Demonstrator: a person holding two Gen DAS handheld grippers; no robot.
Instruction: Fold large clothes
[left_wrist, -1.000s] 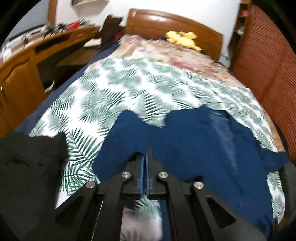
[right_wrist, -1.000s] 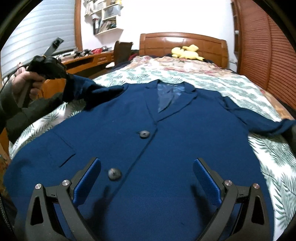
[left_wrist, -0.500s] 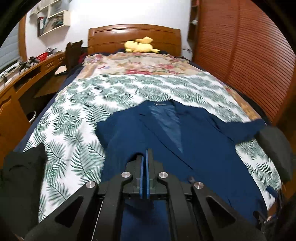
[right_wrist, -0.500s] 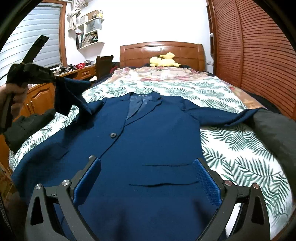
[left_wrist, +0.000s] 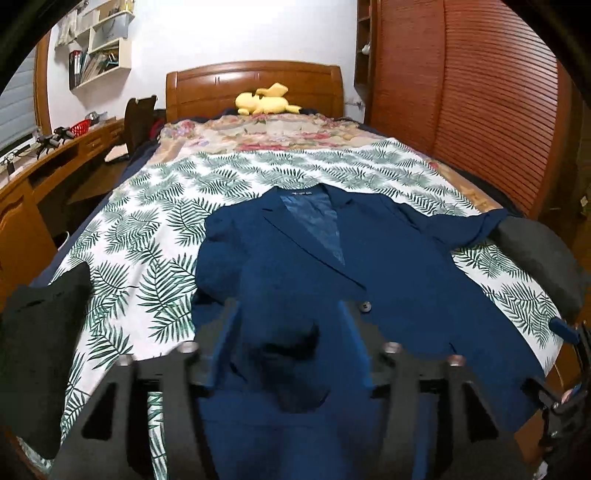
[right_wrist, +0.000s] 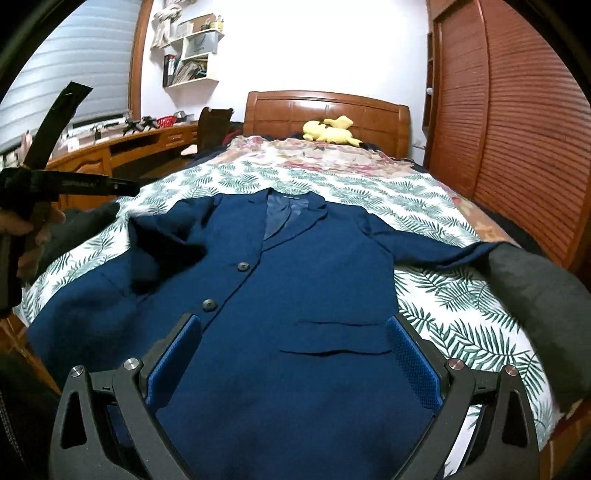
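So we've got the navy blazer (right_wrist: 295, 280) spread face-up on the bed (right_wrist: 436, 206), collar toward the wooden headboard (right_wrist: 325, 110), lying on the palm-leaf sheet (left_wrist: 147, 229). Its sleeve (left_wrist: 236, 251) on the desk side is folded in over the front panel, while the other sleeve (right_wrist: 436, 247) stretches out toward the slatted wardrobe doors (right_wrist: 517, 129).

Our left gripper (left_wrist: 288, 347) is over the lower front of the blazer and its fingers are spreading apart right now; they're motion-blurred, a bump of blue fabric shows between them, but nothing is pinched. From the right wrist view it shows at the left edge, held in a hand (right_wrist: 22, 236).

Our right gripper (right_wrist: 295, 354) hangs over the blazer's hem near the pocket flaps, fingers wide apart and gripping nothing.

Yellow plush toy (left_wrist: 266, 101) sits up by the headboard, and something dark (left_wrist: 40, 325) lies at the bed's left edge.
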